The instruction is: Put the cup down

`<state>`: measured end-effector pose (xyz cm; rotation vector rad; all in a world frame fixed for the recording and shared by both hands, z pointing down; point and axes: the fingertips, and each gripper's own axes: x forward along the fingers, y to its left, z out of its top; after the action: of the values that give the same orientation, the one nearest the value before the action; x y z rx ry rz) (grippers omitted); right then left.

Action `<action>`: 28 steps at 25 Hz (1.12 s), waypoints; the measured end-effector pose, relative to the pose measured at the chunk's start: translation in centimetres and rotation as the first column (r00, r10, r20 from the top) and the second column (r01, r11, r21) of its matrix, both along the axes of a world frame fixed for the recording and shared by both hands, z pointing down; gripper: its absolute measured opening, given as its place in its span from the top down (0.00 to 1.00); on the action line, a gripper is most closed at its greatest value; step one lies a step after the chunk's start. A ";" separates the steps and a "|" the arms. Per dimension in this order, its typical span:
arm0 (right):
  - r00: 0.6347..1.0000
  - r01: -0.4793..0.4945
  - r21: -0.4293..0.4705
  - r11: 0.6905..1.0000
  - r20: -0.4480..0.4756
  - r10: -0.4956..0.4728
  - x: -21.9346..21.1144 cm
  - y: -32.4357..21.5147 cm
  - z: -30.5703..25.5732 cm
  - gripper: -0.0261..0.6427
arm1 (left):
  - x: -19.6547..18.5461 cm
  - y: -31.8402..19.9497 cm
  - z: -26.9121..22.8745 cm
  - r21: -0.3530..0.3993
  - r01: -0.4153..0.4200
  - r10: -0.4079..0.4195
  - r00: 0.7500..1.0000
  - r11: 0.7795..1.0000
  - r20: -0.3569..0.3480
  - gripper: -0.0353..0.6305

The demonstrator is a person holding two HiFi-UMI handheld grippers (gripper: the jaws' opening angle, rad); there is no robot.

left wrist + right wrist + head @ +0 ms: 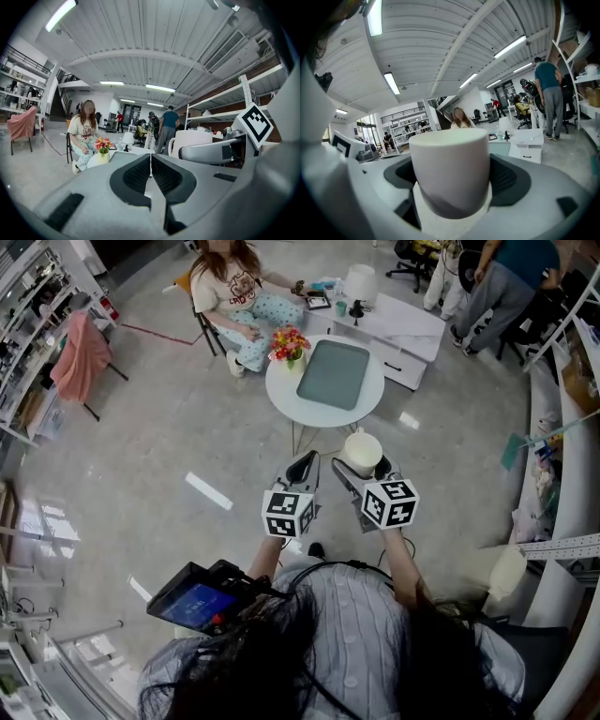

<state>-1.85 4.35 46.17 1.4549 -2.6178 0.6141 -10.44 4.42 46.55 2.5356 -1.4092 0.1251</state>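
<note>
A white cup (362,453) stands upright between the jaws of my right gripper (359,465), which is shut on it in the air short of the round table. In the right gripper view the cup (450,169) fills the middle, clamped by the dark pads (507,180) on both sides. My left gripper (302,468) hangs beside it on the left, jaws shut with nothing between them; its pads (139,174) meet in the left gripper view, where the cup (188,141) shows at the right.
A round white table (279,390) ahead carries a grey-green tray (334,374) and a small vase of flowers (290,344). A seated person (236,292) is behind it, beside a low white cabinet (397,329). Shelving lines the right side (562,427).
</note>
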 end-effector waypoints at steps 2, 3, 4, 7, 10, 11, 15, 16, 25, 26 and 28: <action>1.000 -0.009 0.001 1.000 0.000 0.009 -0.5 -0.4 0.0 0.30 | -0.4 -0.3 0.1 -0.002 -0.011 0.011 1.000 1.000 0.003 0.92; 1.000 -0.014 0.001 1.000 0.000 0.014 -0.7 -0.5 0.0 0.30 | -0.6 -0.4 0.2 -0.004 -0.016 0.016 1.000 1.000 0.004 0.92; 1.000 -0.018 0.001 1.000 0.001 0.018 -0.8 -0.5 0.1 0.30 | -0.7 -0.5 0.3 -0.006 -0.021 0.021 1.000 1.000 0.005 0.92; 1.000 -0.028 -0.002 1.000 0.002 0.028 -1.1 -0.6 0.1 0.30 | -1.1 -0.6 0.5 -0.013 -0.032 0.032 0.999 0.999 0.005 0.92; 0.999 -0.035 -0.010 0.999 -0.004 0.035 -1.0 -0.8 0.2 0.30 | -1.1 -1.0 0.7 -0.020 -0.035 0.035 0.999 0.999 0.002 0.92; 0.999 -0.038 -0.013 0.999 -0.005 0.037 -0.9 -0.9 0.2 0.30 | -1.1 -1.0 0.8 -0.022 -0.036 0.036 0.999 0.999 0.001 0.92; 0.999 -0.038 -0.020 0.999 -0.011 0.038 -0.8 -1.3 0.5 0.30 | -0.7 -1.1 1.2 -0.027 -0.049 0.049 0.999 0.998 0.006 0.92; 0.999 -0.037 -0.020 0.999 -0.013 0.036 -0.8 -1.6 0.6 0.30 | -0.6 -1.3 1.2 -0.028 -0.052 0.053 0.999 0.998 0.009 0.92; 1.000 -0.008 -0.020 1.000 -0.011 0.007 0.2 -6.2 1.0 0.30 | 0.9 -5.0 1.4 -0.032 -0.050 0.051 0.998 0.998 0.034 0.92; 1.000 -0.004 -0.018 1.000 -0.010 0.003 0.4 -6.9 1.0 0.30 | 1.3 -5.7 1.5 -0.030 -0.047 0.048 0.998 0.998 0.035 0.92; 1.000 0.003 -0.019 1.000 -0.007 -0.003 0.9 -8.3 1.2 0.30 | 1.8 -6.9 1.7 -0.033 -0.039 0.041 0.998 0.999 0.039 0.92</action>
<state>-0.90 -3.92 47.39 1.4453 -2.6009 0.6310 -8.65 -2.52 48.20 2.5493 -1.3599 0.2038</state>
